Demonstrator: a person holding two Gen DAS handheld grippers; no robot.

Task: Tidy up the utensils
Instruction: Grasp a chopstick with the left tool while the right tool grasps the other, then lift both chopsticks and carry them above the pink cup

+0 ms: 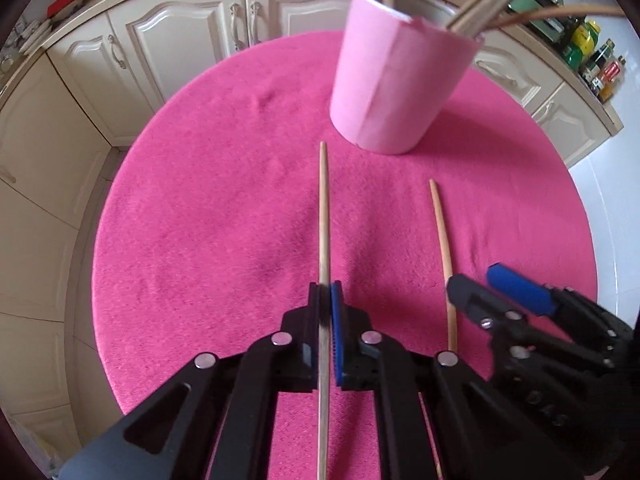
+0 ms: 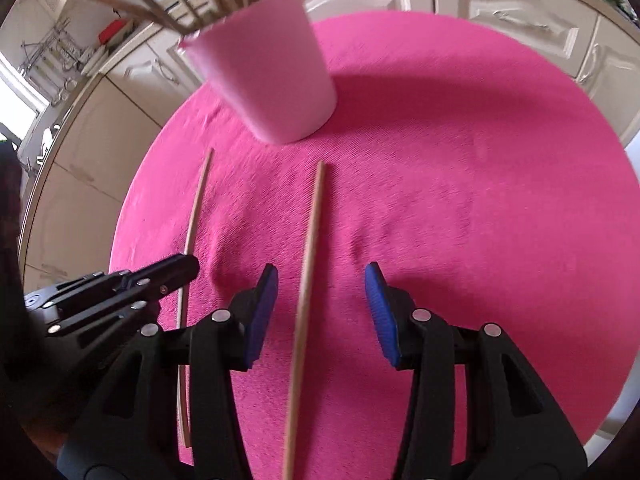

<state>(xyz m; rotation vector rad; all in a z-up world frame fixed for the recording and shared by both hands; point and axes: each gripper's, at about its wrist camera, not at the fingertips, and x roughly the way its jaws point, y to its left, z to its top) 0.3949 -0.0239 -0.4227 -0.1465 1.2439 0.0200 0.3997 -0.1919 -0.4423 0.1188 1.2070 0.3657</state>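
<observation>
Worktop cover [image 1: 200, 220]: pink cloth, matt, short fuzzy nap, slightly rumpled.
Cup [image 1: 396, 80]: pale pink, paper-like wrap, matt, smooth.
Chopsticks [image 1: 323, 216]: light wood, smooth, dull sheen.
Left tool [image 1: 325, 296]: black plastic, matt; shiny metal pins.
Right tool [image 2: 320, 308]: blue ribbed pads [image 2: 382, 316], rubbery.
Cabinet doors [image 1: 180, 32]: cream, satin.

A round table draped in bright pink cloth [image 2: 460, 184] is seen, a pale pink cylindrical holder of wooden sticks [image 2: 268, 68] standing far left. A thin wooden chopstick [image 2: 306, 280] lies between the parted blue-padded right gripper [image 2: 322, 312]; another [image 2: 192, 232] is clamped left by the black left gripper [image 2: 176, 270].
</observation>
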